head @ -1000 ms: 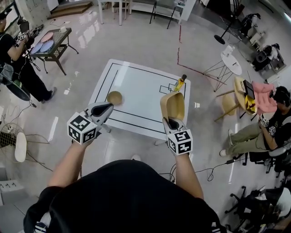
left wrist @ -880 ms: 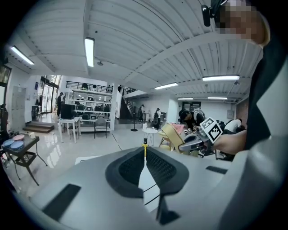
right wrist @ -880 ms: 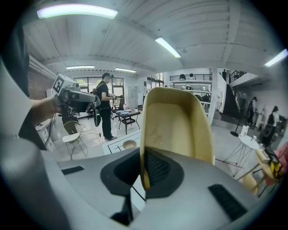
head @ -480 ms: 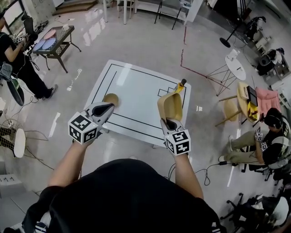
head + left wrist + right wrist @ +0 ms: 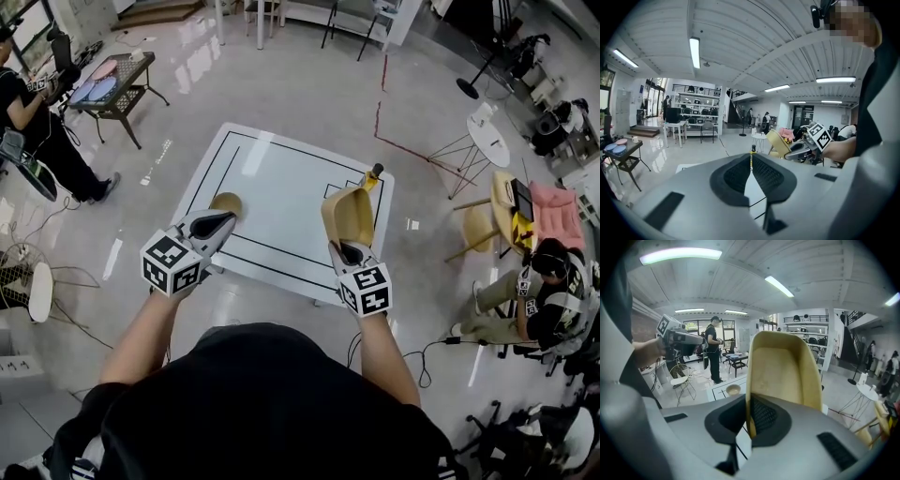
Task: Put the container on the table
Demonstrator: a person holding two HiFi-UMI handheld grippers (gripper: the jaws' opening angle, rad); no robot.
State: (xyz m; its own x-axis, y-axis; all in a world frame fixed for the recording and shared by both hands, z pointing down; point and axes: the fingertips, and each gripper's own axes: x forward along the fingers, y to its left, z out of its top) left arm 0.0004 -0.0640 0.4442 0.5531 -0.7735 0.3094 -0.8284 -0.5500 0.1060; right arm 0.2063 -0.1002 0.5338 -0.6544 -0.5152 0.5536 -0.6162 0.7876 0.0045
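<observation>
My right jaws [image 5: 348, 249] are clenched on the near edge of the tan container [image 5: 350, 217], with one pad inside its wall and one outside. The container rises out of the jaws, its long axis points away from me, and its hollow side is turned toward me. I judge that it hangs above the near right part of the table [image 5: 281, 178], so the free surface lies below and slightly ahead. My left jaws [image 5: 223, 223] are clenched on nothing, near a small bowl [image 5: 226, 202].
</observation>
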